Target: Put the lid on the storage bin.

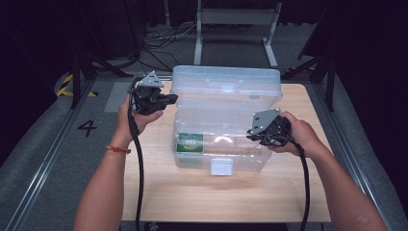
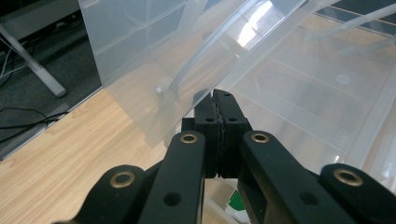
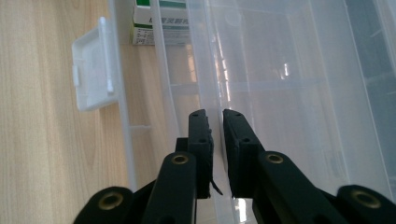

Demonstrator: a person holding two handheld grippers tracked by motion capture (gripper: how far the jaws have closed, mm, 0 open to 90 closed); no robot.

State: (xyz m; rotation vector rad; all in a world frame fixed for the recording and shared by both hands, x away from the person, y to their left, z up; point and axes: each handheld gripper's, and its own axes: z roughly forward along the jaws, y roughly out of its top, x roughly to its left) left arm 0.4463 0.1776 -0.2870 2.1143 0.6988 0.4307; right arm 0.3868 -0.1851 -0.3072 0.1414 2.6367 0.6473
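Left gripper [image 1: 169, 99] clenched tight, jaws pressed flat together at left edge of raised lid [image 1: 226, 85], pads meeting just in front of lid wall in left gripper view, nothing visibly caught between. Right gripper [image 1: 251, 134] slightly parted, jaws astride thin right rim of clear plastic storage box [image 1: 219, 161], narrow gap visible beside rim. Box at centre of wooden table [image 1: 202, 197], lid tilted up at back, white front latch [image 1: 222, 167] hanging down, green-and-white carton [image 1: 190, 143] inside at front left

Black tongs [image 2: 219, 135] with brass screws, grey three-cornered plates, black cables; red-orange wrist string [image 1: 118, 149].
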